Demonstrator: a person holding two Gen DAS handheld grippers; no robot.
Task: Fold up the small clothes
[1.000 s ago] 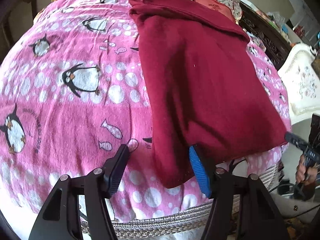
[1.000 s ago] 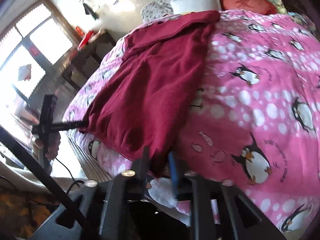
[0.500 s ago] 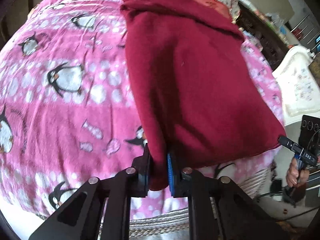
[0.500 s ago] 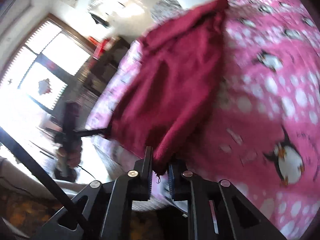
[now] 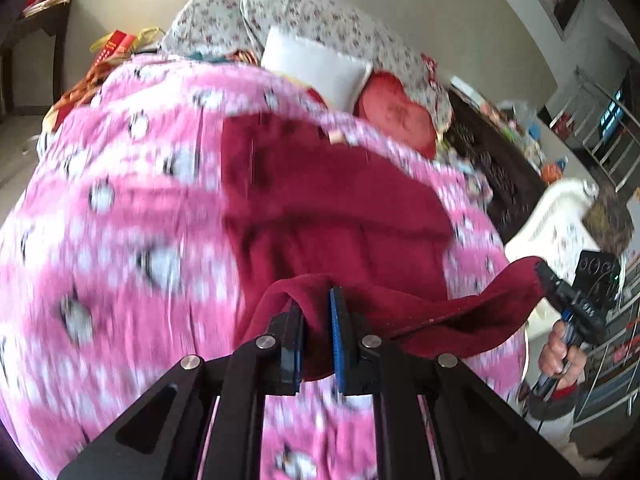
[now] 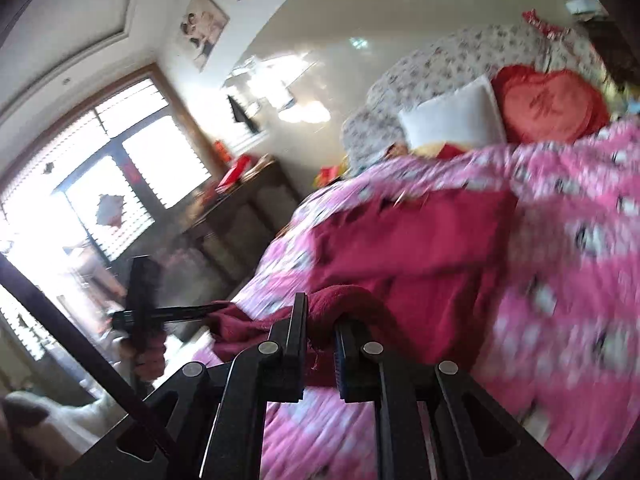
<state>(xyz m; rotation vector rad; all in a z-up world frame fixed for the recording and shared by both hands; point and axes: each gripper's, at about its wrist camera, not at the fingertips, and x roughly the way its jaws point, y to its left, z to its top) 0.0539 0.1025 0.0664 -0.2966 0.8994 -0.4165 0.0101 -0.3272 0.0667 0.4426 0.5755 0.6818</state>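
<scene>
A dark red garment [image 5: 320, 208] lies on a pink penguin-print blanket [image 5: 120, 240]. My left gripper [image 5: 316, 320] is shut on one near corner of the garment and holds it lifted. My right gripper [image 6: 320, 328] is shut on the other near corner of the red garment [image 6: 420, 240], also lifted. The near hem hangs between the two grippers above the blanket [image 6: 580, 280]. The right gripper shows at the right of the left wrist view [image 5: 540, 270]; the left gripper shows at the left of the right wrist view [image 6: 212, 310]. Both views are motion-blurred.
At the head of the bed are a white pillow [image 5: 316, 68], a red heart-shaped cushion [image 5: 396, 116] and a floral headboard [image 5: 328, 20]. A dark cabinet [image 6: 248, 208] stands by a bright window [image 6: 100, 184]. A white chair [image 5: 560, 216] stands right of the bed.
Both grippers have lifted the garment's near corners up and carried them towards the head of the bed, so the garment now doubles over itself. The left gripper closed on its corner one second ago.
</scene>
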